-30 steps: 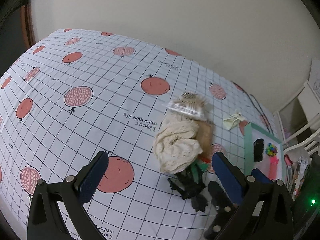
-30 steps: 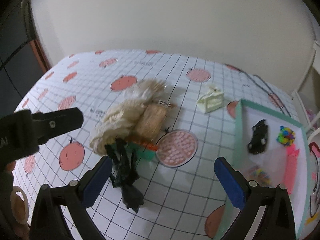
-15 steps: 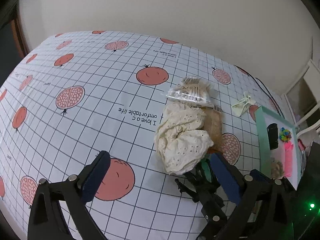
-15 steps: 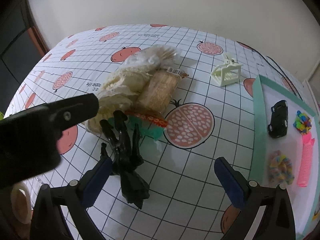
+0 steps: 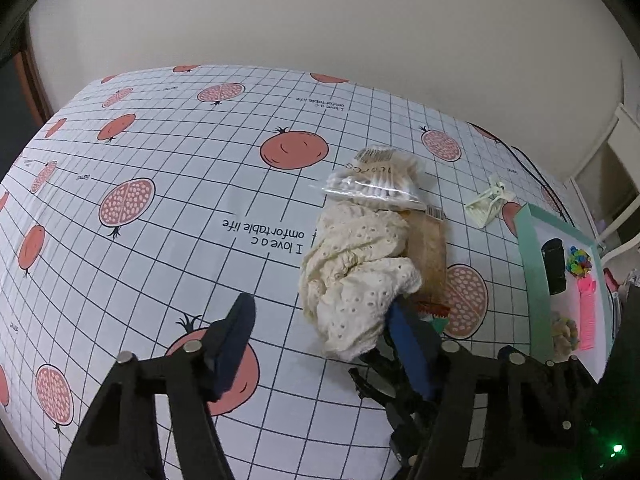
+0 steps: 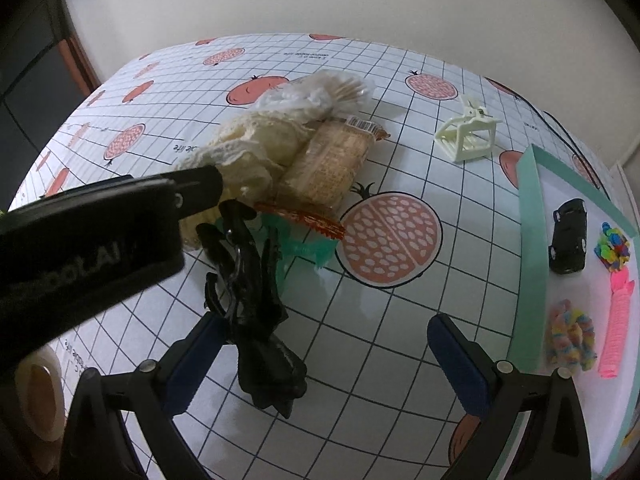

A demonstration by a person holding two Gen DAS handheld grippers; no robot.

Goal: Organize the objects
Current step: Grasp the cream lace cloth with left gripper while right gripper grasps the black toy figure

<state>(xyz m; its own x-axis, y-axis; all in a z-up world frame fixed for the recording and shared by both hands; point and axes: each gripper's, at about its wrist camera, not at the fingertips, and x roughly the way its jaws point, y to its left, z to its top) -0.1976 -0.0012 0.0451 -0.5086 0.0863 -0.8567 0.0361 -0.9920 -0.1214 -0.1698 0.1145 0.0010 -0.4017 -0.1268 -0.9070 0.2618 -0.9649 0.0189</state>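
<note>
Nearby, crumpled eyelet cream cloth [image 5: 360,280]

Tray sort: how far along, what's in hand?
Done: toy car, colourful scrunchies and pink coil sit in the green tray. In hand: nothing; both grippers' jaws are open, the right gripper nearest the black hair claw. Left: cream cloth, cracker pack, cotton swab bag, cream claw clip.

black gripper [image 6: 326,356] frames, blue padded jaws, silver screws, white lettering.
</note>
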